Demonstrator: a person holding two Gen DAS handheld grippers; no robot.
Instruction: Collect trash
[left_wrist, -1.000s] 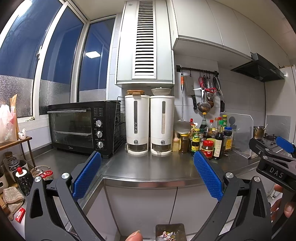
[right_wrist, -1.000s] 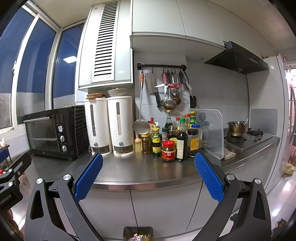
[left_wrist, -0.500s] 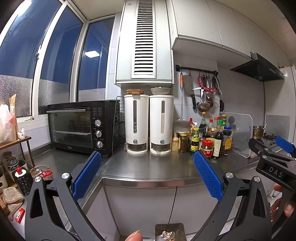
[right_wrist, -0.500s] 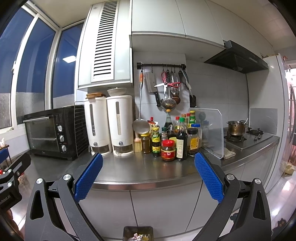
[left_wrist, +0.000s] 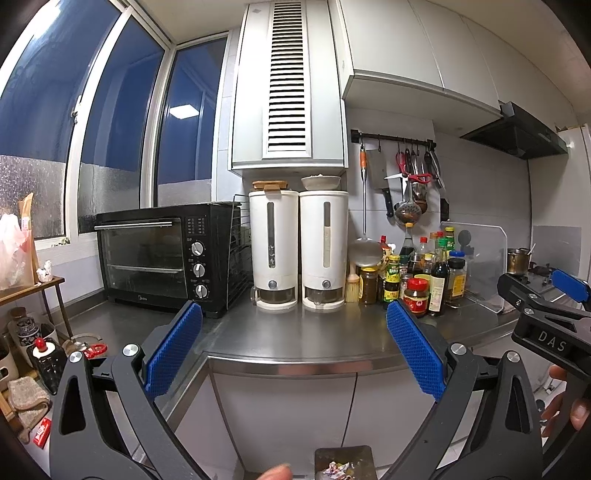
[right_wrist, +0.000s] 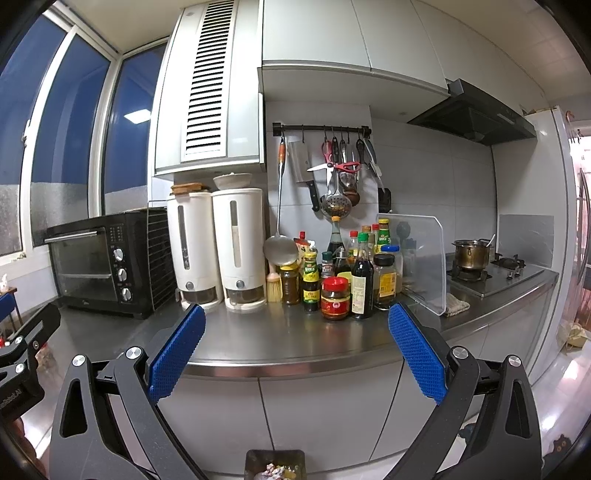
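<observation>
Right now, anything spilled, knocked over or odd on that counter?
Nothing stands out. The steel counter shows no spill; the bottles and jars stand upright in a cluster beside the two white dispensers. Crumpled wrappers sit inside the small bin on the floor below. Both grippers, left and right, are open and empty.

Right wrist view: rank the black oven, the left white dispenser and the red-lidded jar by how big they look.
1. Oven, though nearer the camera.
2. Left white dispenser.
3. Red-lidded jar, clearly smallest.
</observation>
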